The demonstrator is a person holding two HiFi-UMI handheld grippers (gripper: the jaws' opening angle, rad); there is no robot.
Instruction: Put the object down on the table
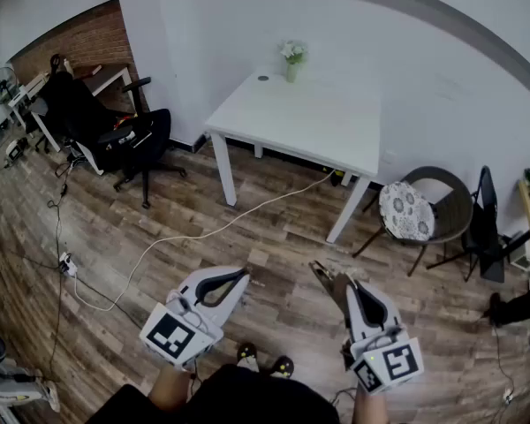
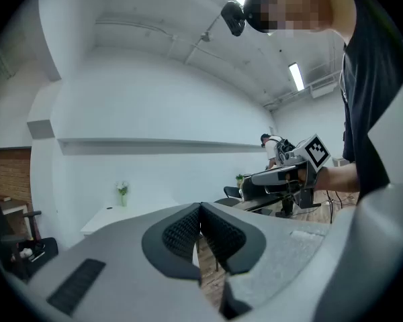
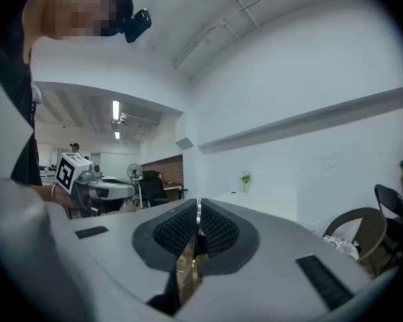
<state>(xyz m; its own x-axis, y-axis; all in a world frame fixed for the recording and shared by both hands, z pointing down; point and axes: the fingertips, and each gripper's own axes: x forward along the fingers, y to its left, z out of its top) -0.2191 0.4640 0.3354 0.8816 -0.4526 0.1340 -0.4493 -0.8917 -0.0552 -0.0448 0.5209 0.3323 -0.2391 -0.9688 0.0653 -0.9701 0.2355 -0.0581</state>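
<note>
Object [image 3: 188,274]: thin, flat, shiny brown piece; I cannot tell what it is. It is pinched between the fingers [image 3: 178,230] of the right gripper [image 3: 199,213], which are pressed nearly together on it. Its lower part hangs out below the pads. In the head view the object [image 1: 323,278] sticks out at the tip of the right gripper [image 1: 339,288], in the air over the wooden floor [image 1: 274,228].

Left gripper [image 2: 200,213]: fingers closed pad to pad, nothing between them. In the head view the left gripper [image 1: 237,279] is held beside the right one, apart from it, also over the floor.

White table [image 1: 309,122]: ahead of both grippers and well apart from them, against the white wall. A small vase [image 1: 292,57] of flowers stands near its far edge.

Surroundings: a white cable [image 1: 203,232] trails across the floor. A black office chair [image 1: 137,140] is left of the table and a round chair [image 1: 406,210] with a patterned cushion is right of it.
</note>
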